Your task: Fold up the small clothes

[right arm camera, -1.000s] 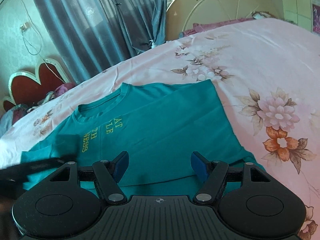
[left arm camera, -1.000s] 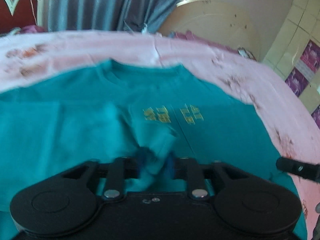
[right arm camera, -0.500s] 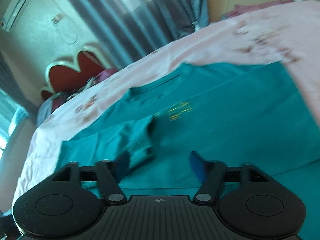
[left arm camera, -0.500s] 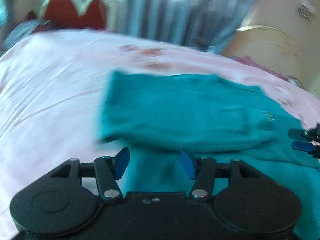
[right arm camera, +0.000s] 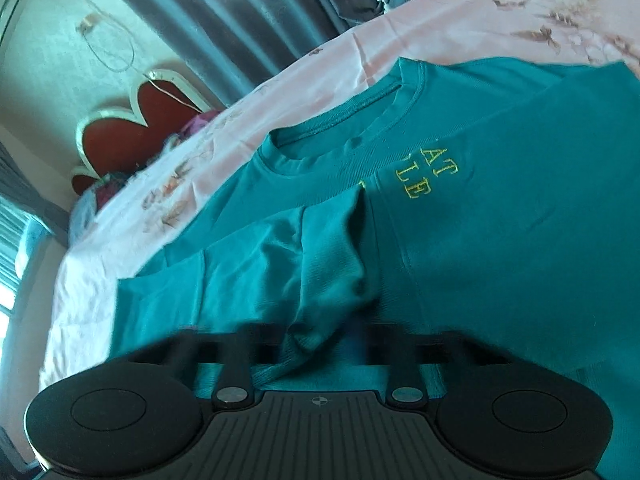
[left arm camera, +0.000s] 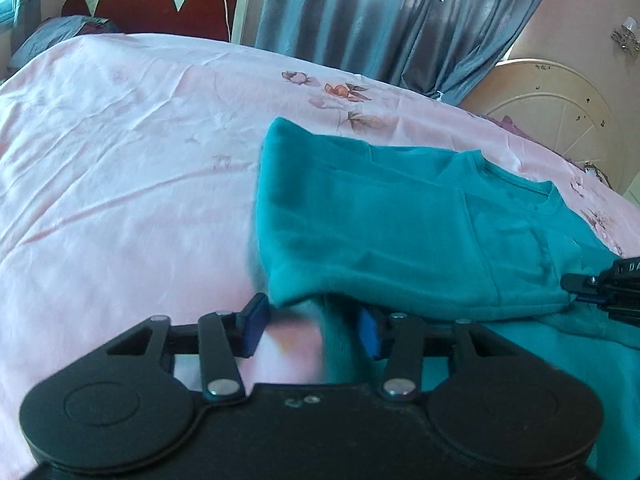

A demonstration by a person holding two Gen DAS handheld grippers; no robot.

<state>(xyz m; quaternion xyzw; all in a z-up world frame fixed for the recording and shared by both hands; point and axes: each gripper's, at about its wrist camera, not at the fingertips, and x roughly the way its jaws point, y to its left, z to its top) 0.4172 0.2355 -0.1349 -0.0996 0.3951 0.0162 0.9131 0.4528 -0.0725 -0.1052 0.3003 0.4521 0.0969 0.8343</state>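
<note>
A teal T-shirt [right arm camera: 500, 220] with yellow lettering lies flat on the bed, its left sleeve [right arm camera: 312, 264] folded in over the chest. In the left wrist view the shirt [left arm camera: 380, 220] fills the right half. My left gripper [left arm camera: 312, 330] sits at the shirt's left side edge with its jaws closing. The blue pads [left arm camera: 254, 326] are still apart, and a blurred strip of teal cloth lies between them. My right gripper [right arm camera: 320, 344] is motion-blurred, its jaws closing on a ridge of the folded sleeve. The left wrist view shows the right gripper [left arm camera: 576, 290] pinched on the sleeve's end.
The pink floral bedsheet [left arm camera: 120, 160] stretches bare to the left of the shirt. A red scalloped headboard [left arm camera: 160, 4] and grey curtains [left arm camera: 380, 20] stand behind the bed. A cream round panel [left arm camera: 552, 100] leans at the back right.
My left gripper released the bunched cloth it held and swung left to the shirt's side edge. My right gripper moved left and down onto the folded sleeve, and its jaws came together.
</note>
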